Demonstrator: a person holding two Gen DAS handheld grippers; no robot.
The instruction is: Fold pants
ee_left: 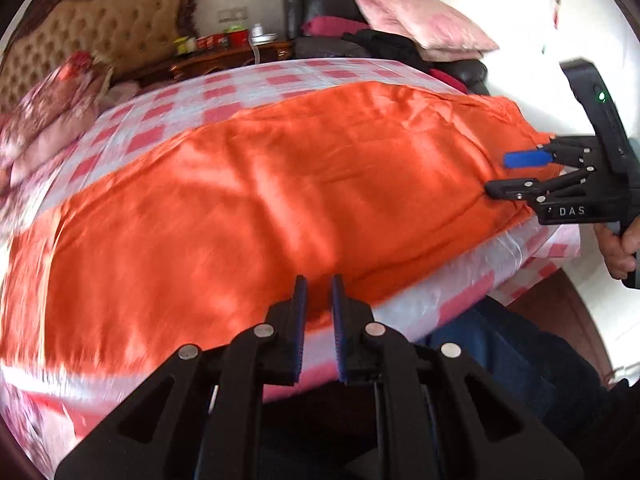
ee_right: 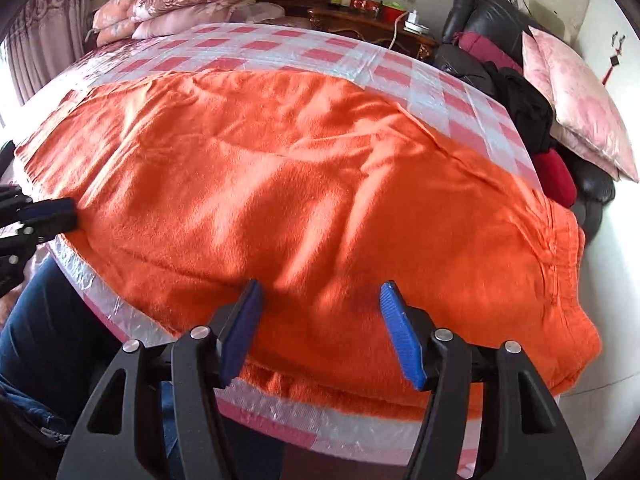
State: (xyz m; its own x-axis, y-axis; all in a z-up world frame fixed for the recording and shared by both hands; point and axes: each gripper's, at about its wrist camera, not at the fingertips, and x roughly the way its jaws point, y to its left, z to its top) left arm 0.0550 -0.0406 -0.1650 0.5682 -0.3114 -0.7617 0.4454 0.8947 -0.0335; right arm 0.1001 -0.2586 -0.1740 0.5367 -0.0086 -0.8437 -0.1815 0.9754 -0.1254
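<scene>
Currently, my right gripper (ee_right: 320,332) gapes wide over the orange pants' (ee_right: 280,200) near edge, empty; my left gripper (ee_left: 319,312) is nearly closed, also empty, positioned for pinching.

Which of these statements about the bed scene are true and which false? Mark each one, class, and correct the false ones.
1. The orange pants lie spread on the checked bed cover. True.
2. The right gripper is shut on the pants. False: its jaws stand wide open.
3. The left gripper has a narrow gap between its jaws. True.
4. The pink cushion lies on the pants. False: it rests on the dark sofa beside the bed.
</scene>
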